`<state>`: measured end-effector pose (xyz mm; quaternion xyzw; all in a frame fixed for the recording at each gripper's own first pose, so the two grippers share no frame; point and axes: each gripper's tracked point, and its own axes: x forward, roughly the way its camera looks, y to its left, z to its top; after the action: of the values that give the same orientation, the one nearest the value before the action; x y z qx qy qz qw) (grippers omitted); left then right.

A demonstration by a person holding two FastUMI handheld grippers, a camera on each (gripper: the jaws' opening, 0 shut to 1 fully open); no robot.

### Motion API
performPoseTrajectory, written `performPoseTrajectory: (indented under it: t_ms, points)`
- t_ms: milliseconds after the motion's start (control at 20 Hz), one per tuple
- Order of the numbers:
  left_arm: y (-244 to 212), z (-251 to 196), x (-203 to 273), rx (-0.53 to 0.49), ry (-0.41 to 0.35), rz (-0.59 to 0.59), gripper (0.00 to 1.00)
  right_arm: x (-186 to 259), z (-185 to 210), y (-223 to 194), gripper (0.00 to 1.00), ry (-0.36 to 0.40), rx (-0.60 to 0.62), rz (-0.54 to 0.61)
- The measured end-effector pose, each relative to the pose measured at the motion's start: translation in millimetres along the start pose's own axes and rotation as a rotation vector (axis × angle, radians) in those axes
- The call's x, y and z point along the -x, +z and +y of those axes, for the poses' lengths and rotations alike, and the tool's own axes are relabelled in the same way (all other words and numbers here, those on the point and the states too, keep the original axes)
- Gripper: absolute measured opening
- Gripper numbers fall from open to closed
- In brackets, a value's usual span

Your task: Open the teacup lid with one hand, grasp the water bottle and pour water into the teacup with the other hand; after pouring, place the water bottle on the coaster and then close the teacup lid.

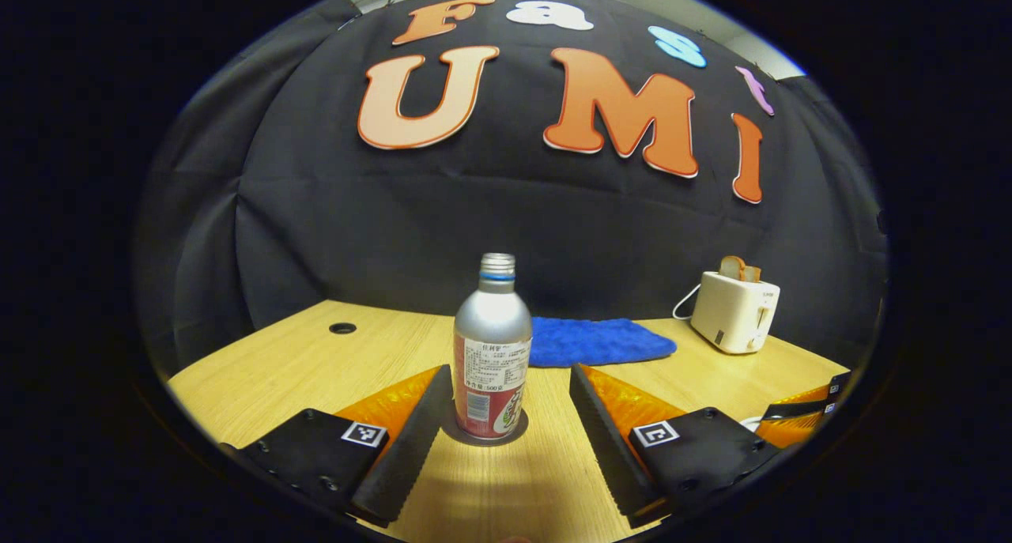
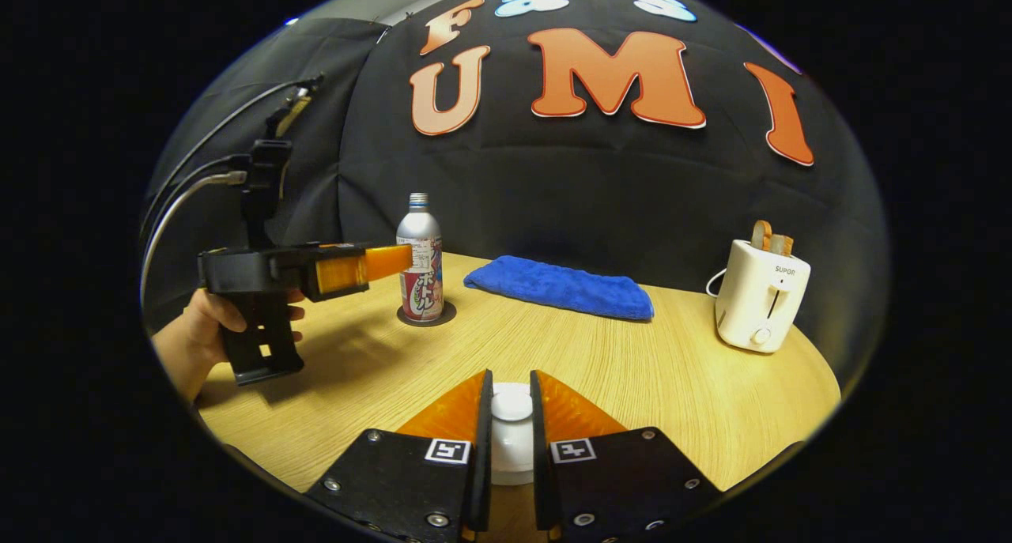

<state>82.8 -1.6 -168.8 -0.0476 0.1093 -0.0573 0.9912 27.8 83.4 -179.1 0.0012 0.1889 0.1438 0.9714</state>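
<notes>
Standing on its coaster [image 1: 484, 439], the water bottle [image 1: 492, 352] sits between the left gripper [image 1: 506, 381]'s widely spread fingers, touching neither. Ahead of the right gripper [image 2: 511, 397], its fingers pinch the white teacup lid [image 2: 511, 405]'s knob; the cup beneath is probably hidden.

Ahead of your left gripper, a light wooden table [image 1: 261, 369] with a round cable hole [image 1: 342, 328] meets the black cloth wall [image 1: 379, 235]. A blue towel [image 1: 597, 341] lies ahead, a white toaster [image 1: 735, 310] far right.
</notes>
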Motion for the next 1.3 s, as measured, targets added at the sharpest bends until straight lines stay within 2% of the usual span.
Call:
performPoseTrajectory:
  t_ms: [150, 200, 250, 300, 350, 550, 600, 650, 800, 900, 1000, 1250, 1300]
  points:
    - [6.8, -9.4, 15.8, 0.005, -0.026, -0.013, 0.97, 2.3, 0.9, 0.6, 0.26, -0.016, 0.022, -0.007]
    - [9.1, -9.4, 20.7, 0.004, -0.025, -0.021, 0.98, 3.6, 1.1, 0.8, 0.24, -0.02, 0.027, -0.002]
    - [11.5, -8.8, 25.8, -0.003, -0.021, -0.024, 0.97, 4.6, 2.7, 2.3, 0.29, -0.02, 0.028, -0.001]
    - [13.6, -6.1, 30.6, -0.009, -0.007, -0.022, 0.97, 7.4, 3.8, 6.1, 0.27, -0.021, 0.03, -0.01]
    - [15.2, -5.3, 34.7, -0.013, 0.002, -0.022, 0.97, 10.5, 4.2, 13.2, 0.32, -0.025, 0.036, -0.032]
    - [28.5, 2.7, 56.2, -0.022, 0.043, -0.048, 0.97, 25.5, 5.5, 49.7, 0.4, -0.035, 0.058, -0.144]
    - [32.7, 5.8, 60.3, -0.032, 0.053, -0.056, 0.97, 28.6, 2.7, 56.8, 0.51, -0.047, 0.062, -0.167]
    - [35.8, 7.5, 64.1, -0.041, 0.063, -0.062, 0.97, 31.9, -0.2, 64.2, 0.49, -0.058, 0.064, -0.187]
    - [50.0, 11.7, 77.8, -0.06, 0.088, -0.094, 0.97, 44.4, -11.2, 85.6, 0.61, -0.092, 0.043, -0.25]
    - [58.9, 13.0, 85.3, -0.064, 0.099, -0.115, 0.97, 53.3, -21.1, 97.3, 0.62, -0.118, 0.036, -0.274]
    - [66.5, 11.4, 92.7, -0.055, 0.102, -0.13, 1.0, 63.5, -32.2, 106.7, 0.7, -0.15, 0.048, -0.293]
    - [80.7, 9.0, 105.0, -0.062, 0.112, -0.163, 1.0, 84.7, -50.5, 123.9, 0.78, -0.201, 0.047, -0.346]
    - [83.2, 7.5, 109.1, -0.058, 0.111, -0.17, 0.94, 89.5, -53.9, 124.9, 0.8, -0.211, 0.04, -0.351]
